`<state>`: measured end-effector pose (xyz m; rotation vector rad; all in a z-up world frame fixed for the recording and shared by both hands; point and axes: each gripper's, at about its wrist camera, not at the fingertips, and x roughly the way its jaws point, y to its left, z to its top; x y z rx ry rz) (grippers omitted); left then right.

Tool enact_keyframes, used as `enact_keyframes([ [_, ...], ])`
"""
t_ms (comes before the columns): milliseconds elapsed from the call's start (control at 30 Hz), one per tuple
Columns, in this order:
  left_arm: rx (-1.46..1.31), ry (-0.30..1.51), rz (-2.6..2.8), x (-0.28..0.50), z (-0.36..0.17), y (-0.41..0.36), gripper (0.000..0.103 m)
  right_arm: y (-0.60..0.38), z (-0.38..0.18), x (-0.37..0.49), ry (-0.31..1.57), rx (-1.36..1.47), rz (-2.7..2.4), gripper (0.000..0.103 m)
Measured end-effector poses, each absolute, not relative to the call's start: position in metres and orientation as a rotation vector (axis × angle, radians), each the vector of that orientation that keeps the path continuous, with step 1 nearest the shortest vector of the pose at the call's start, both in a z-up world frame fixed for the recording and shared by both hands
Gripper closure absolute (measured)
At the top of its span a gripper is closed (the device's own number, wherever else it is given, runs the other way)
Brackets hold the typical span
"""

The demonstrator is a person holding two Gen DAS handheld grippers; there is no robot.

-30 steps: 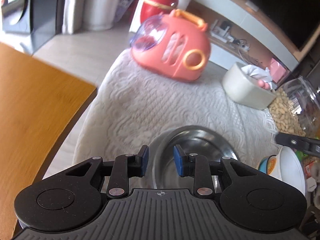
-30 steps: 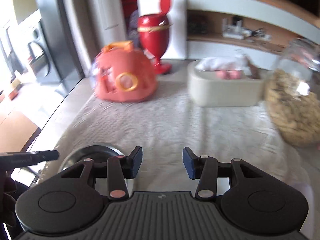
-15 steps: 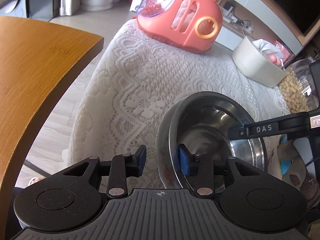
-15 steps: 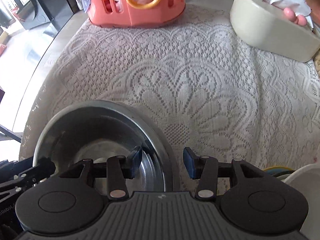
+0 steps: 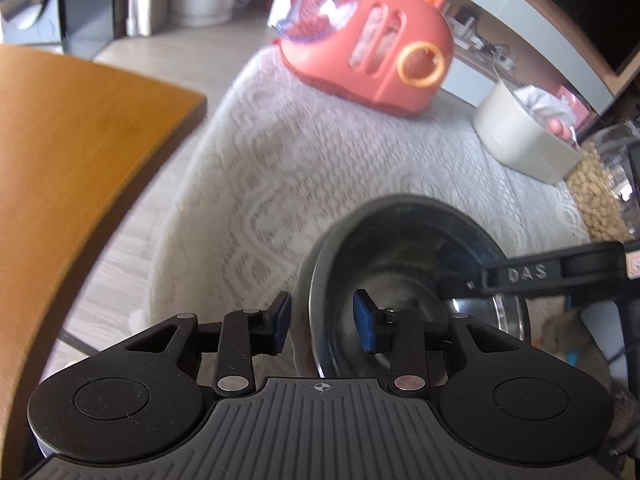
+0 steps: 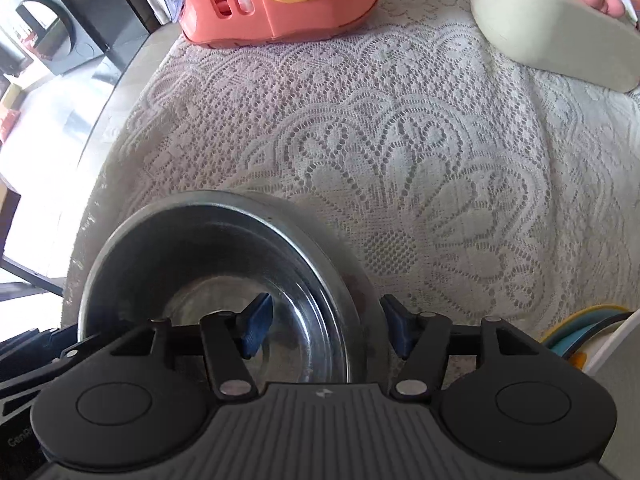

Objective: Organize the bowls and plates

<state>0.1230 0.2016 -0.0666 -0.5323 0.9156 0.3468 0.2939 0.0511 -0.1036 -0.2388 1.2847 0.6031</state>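
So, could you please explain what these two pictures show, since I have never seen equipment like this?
There is no robot here: a person carries a hand-held two-finger gripper in each hand, and each has a wide-angle camera looking forward along its fingers. One picture comes from the left gripper, the other from the right gripper; the black shapes at the bottom are the tools themselves.

Both look at a table under a lace tablecloth. Near the grippers is a steel bowl. Each gripper has its blue fingers open on either side of the bowl's rim, at opposite edges, so nothing is clamped yet.

Further back stand a pink plastic carrier, a beige tub and a jar of peanuts. A stack of coloured dishes peeks in beside the right gripper.
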Motion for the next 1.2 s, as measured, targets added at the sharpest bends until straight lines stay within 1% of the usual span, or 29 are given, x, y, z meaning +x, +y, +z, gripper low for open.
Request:
enact_keyframes([
  [100, -0.537, 0.902, 0.361, 0.127, -0.065, 0.208, 0.065, 0.051, -0.104, 0.296, 1.304, -0.199, 0.629, 0.043],
  [333, -0.499, 0.899, 0.369, 0.131, -0.065, 0.203, 0.065, 0.052, -0.102, 0.284, 1.250, -0.263, 0.651, 0.043],
  [400, -0.495, 0.879, 0.383, 0.129, -0.061, 0.202, 0.066, 0.050, -0.100, 0.284, 1.241, -0.255, 0.648, 0.043],
  [433, -0.492, 0.860, 0.392, 0.128, -0.057, 0.201, 0.069, 0.049, -0.096, 0.283, 1.225, -0.255, 0.648, 0.043],
  [567, -0.482, 0.765, 0.408, 0.127, -0.033, 0.192, 0.070, 0.042, -0.060, 0.276, 1.080, -0.259, 0.669, 0.043],
  [633, -0.522, 0.726, 0.340, 0.130, -0.021, 0.186, 0.070, 0.030, -0.037, 0.272, 0.990, -0.248, 0.682, 0.043],
  [767, -0.614, 0.675, 0.105, 0.144, -0.005, 0.162, 0.070, -0.021, -0.003, 0.268, 0.820, -0.218, 0.628, 0.043],
  [867, -0.619, 0.673, -0.044, 0.159, 0.001, 0.130, 0.070, -0.072, 0.005, 0.269, 0.741, -0.198, 0.523, 0.043],
  [967, -0.552, 0.717, -0.108, 0.176, 0.000, 0.094, 0.070, -0.122, 0.003, 0.273, 0.716, -0.150, 0.436, 0.043],
  [1033, -0.508, 0.758, -0.120, 0.187, -0.004, 0.074, 0.070, -0.152, -0.004, 0.276, 0.736, -0.099, 0.406, 0.043],
  [1200, -0.449, 0.834, -0.069, 0.205, -0.017, 0.051, 0.068, -0.196, -0.041, 0.286, 0.799, -0.036, 0.364, 0.043],
])
